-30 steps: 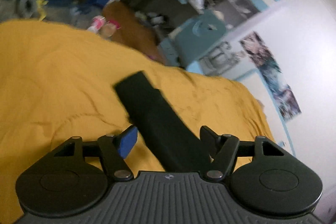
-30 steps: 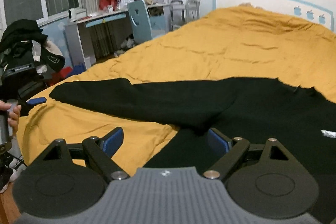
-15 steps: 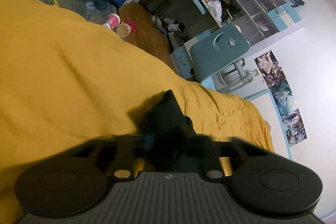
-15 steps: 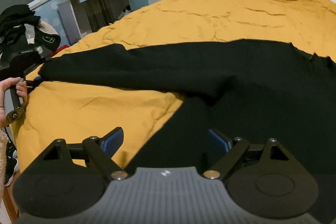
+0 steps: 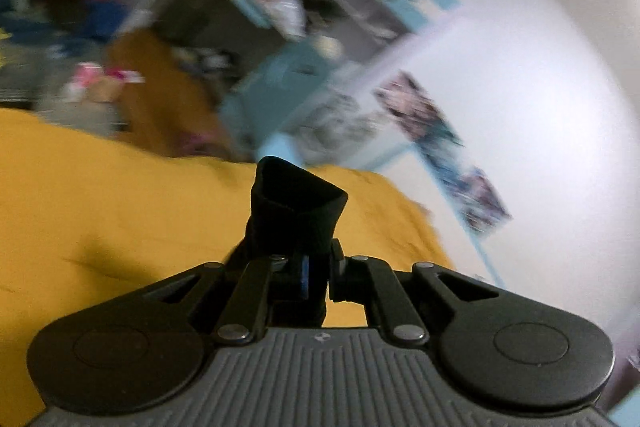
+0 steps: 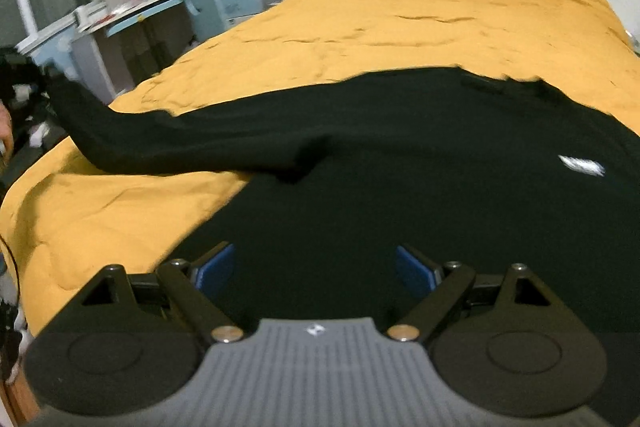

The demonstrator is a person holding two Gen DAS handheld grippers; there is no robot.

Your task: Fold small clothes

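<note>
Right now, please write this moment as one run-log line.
left gripper: shut on cuff | right gripper: open over sweater | bed

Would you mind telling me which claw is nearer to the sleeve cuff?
Left. The left claw is shut on the sleeve cuff; the right claw hovers open over the sweater's body, well away from it.

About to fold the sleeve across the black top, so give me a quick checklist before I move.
1. Left gripper clamped on sleeve cuff: ok.
2. Cuff lifted off the yellow bedcover: ok.
3. Right gripper open above the black top, nothing pinched: ok.
4. Top's body flat on the bedcover: ok where visible.
5. Far sleeve's position: cannot tell, out of view.
</note>
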